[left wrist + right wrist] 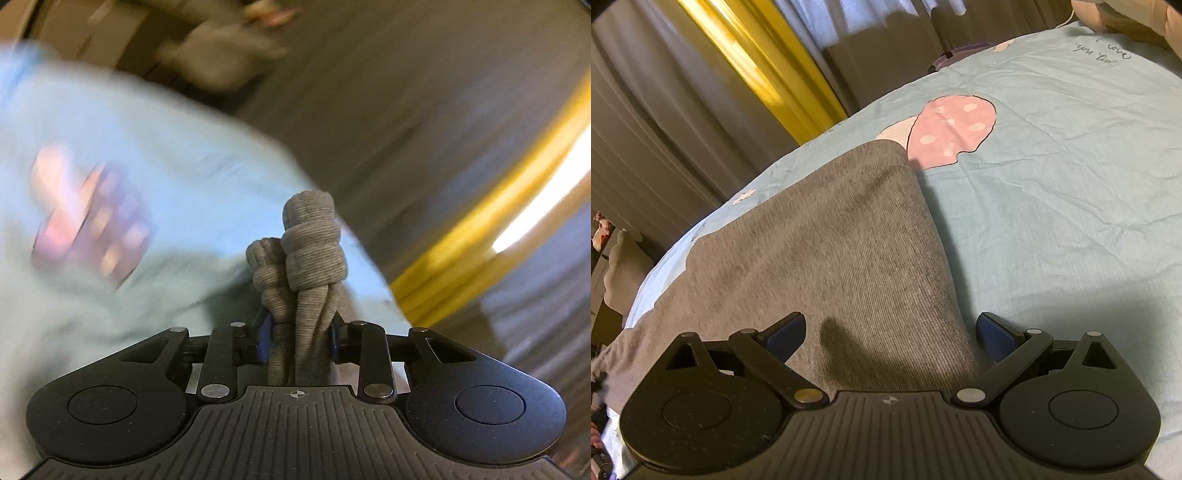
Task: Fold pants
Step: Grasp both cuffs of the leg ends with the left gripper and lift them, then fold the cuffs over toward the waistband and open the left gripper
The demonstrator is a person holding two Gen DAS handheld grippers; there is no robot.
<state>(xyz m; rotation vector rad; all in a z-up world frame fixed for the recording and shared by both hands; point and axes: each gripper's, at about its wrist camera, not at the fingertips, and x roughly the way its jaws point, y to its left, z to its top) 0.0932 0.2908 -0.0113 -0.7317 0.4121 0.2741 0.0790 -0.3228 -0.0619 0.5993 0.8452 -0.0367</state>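
Pants [827,258]: grey knit fabric, spread flat on the bed sheet, reaching up to the pink mushroom print; a bunched, ridged fold [306,254] of it is pinched in the left gripper.
Bed sheet [1071,184]: pale blue, wrinkled, with handwriting printed near its far edge.
Pink mushroom print [951,129]: dotted white, touched by the far corner of the pants.
Left gripper [300,341]: blue pads are pressed onto the bunched fold from both sides; its surroundings are blurred.
Right gripper [891,334]: jaws are spread wide above the near part of the pants, nothing pinched.
Curtain [757,62]: yellow band among grey folds, behind the bed.
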